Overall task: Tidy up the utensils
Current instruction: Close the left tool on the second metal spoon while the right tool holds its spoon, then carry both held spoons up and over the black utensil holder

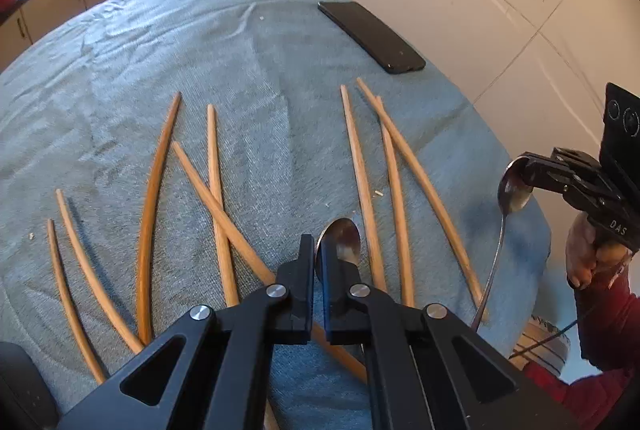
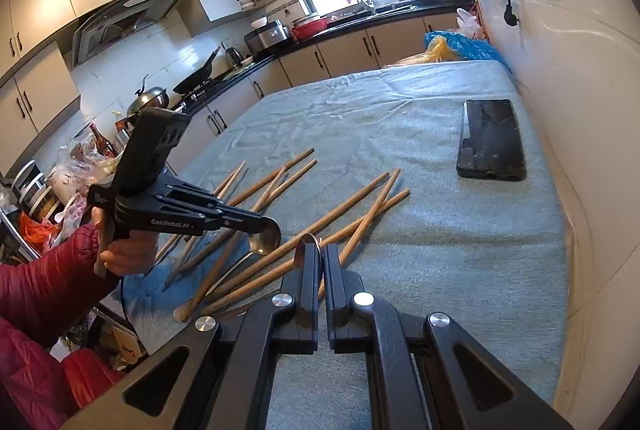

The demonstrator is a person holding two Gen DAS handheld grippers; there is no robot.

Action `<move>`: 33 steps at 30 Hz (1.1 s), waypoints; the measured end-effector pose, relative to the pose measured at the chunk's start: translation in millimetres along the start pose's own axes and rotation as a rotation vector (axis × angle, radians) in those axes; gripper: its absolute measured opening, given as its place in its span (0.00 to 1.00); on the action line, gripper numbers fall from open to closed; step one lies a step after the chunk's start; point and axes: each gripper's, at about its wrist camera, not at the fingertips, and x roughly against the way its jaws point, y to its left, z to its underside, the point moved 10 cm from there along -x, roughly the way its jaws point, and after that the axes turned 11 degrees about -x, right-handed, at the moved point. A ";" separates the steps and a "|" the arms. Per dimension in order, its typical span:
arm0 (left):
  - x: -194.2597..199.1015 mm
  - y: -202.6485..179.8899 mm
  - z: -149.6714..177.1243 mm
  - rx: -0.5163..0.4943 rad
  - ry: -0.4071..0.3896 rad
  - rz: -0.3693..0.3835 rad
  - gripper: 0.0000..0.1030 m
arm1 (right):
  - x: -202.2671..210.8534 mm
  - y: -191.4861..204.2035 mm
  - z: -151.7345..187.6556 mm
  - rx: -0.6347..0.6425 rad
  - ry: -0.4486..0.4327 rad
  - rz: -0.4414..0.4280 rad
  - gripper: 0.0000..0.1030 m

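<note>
Both claws are loaded. The left claw point(image 1: 318, 262) is pressed together on the bowl of a shiny steel spoon point(image 1: 342, 240). The right claw point(image 1: 528, 172) is likewise pinching the bowl of a second steel spoon point(image 1: 514, 190), whose thin handle hangs down toward the near right edge of the worktop. The same pair shows from the other side, left claw point(image 2: 266, 226) and right claw point(image 2: 320, 264). The long wooden chopsticks point(image 1: 362, 182) lie loose on the grey-blue cloth point(image 1: 160, 42) that covers the worktop. There's a crossed bunch on the left and three closer together on the right. The flat black phone point(image 1: 372, 36) sits well apart at the far side.

The step looks like sorting the spoons out from the sticks. A bowl grip is slippery and the handle swings, so I'd keep each wrist steady and carry low. I'd set the handle tip down first, then release, laying both spoons parallel on bare cloth clear of the sticks. Don't drag a handle across the pile, it'll scatter them.

I see no cutlery holder, tray or cup on the worktop. A striped round thing point(image 1: 540, 342) sits below the near right edge. I can't tell if it's a container or what's in it. A blue plastic bag point(image 2: 460, 46) sits at the far end, contents hidden.
</note>
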 end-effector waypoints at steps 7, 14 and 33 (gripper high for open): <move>41.6 3.5 -10.7 0.029 -0.117 -0.155 0.02 | 17.4 0.4 -7.5 0.028 -0.077 0.100 0.03; 95.2 11.8 -14.6 0.075 -0.266 -0.354 0.02 | 38.6 5.7 -29.1 0.050 -0.209 0.275 0.03; 207.5 40.8 3.4 0.182 -0.459 -0.501 0.02 | 32.7 60.7 -56.9 0.121 -0.273 0.335 0.03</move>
